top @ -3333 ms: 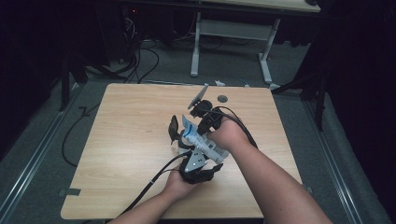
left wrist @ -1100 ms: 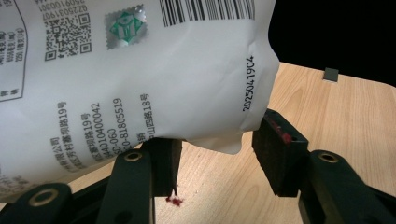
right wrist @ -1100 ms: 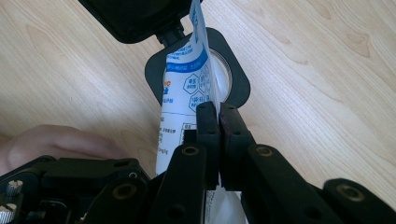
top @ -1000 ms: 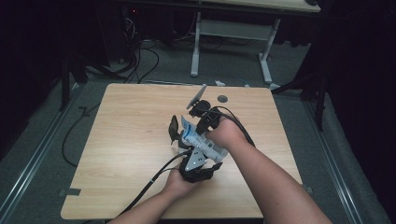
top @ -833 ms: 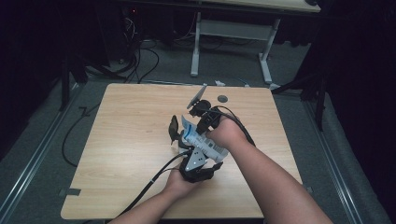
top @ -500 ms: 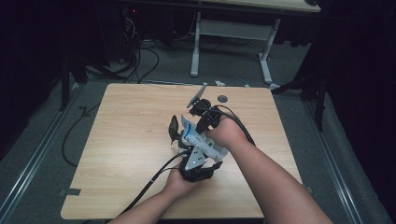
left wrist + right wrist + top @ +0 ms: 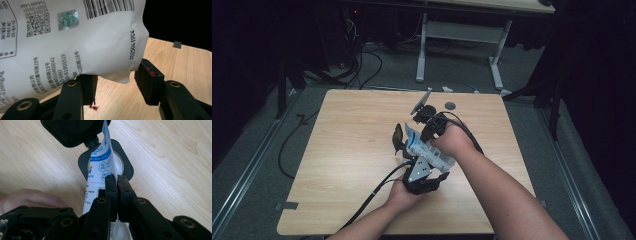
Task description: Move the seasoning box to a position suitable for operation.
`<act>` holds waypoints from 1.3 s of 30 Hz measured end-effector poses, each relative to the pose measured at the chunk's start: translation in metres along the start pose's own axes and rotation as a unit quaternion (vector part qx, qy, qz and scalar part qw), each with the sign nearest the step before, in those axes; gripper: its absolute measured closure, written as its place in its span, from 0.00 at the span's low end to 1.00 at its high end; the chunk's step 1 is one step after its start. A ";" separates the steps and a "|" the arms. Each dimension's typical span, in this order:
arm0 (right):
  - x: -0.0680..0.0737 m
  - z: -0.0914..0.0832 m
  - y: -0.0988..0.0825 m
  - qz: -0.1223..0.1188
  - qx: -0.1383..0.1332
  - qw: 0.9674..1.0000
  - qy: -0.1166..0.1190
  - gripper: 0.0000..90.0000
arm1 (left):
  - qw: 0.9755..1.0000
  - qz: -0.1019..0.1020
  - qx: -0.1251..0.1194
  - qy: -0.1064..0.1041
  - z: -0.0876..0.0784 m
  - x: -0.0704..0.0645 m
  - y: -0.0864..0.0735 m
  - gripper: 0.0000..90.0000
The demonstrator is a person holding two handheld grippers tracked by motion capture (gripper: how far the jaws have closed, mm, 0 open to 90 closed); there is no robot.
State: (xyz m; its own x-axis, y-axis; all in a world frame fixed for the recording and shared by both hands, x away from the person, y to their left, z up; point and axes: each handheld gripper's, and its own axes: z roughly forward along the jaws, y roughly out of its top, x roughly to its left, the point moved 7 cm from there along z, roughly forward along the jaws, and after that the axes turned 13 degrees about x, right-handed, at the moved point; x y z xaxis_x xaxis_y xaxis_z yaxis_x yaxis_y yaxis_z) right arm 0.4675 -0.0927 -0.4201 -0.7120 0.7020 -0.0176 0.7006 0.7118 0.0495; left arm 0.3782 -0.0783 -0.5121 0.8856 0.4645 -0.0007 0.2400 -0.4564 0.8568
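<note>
Pouch: I count one white pouch (image 7: 427,149) with blue print, held up over the middle of the table (image 7: 342,150) between my two grippers; its back panel carries a barcode, a QR code and a date stamp (image 7: 75,37).
Right gripper: my right gripper (image 7: 428,131) sits at the far end of the pouch, its two jaws pressed together on the pouch's thin edge (image 7: 106,167) — a firm pinch.
Left gripper: my left gripper (image 7: 419,172) is at the near end of the pouch; its two jaws stand either side of the pouch's lower corner, the right pad close by the bulge, the left one tucked under it. I cannot tell whether they press on it.
Container: one black container (image 7: 105,161) with its hinged lid (image 7: 72,131) swung open lies on the table directly beneath the pouch.
Small items: one dark round disc (image 7: 450,105) lies beyond the pouch, towards the far edge — and one small grey square (image 7: 177,44) near another edge.
</note>
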 end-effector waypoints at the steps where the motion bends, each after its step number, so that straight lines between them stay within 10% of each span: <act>1: 0.000 0.000 0.000 0.000 0.000 1.000 0.000 0.99 | 1.000 0.000 0.000 0.000 0.000 0.000 0.000 0.60; 39: 0.001 -0.008 -0.001 -0.006 -0.009 1.000 -0.006 0.99 | 1.000 0.008 -0.011 0.010 -0.003 -0.001 0.005 0.61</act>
State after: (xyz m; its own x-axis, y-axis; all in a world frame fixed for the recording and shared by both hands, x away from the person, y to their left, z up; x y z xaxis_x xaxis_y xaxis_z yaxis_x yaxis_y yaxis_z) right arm 0.4655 -0.0927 -0.4127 -0.7190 0.6944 -0.0300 0.6917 0.7191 0.0669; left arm 0.3768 -0.0786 -0.5060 0.8815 0.4716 0.0233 0.2169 -0.4481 0.8673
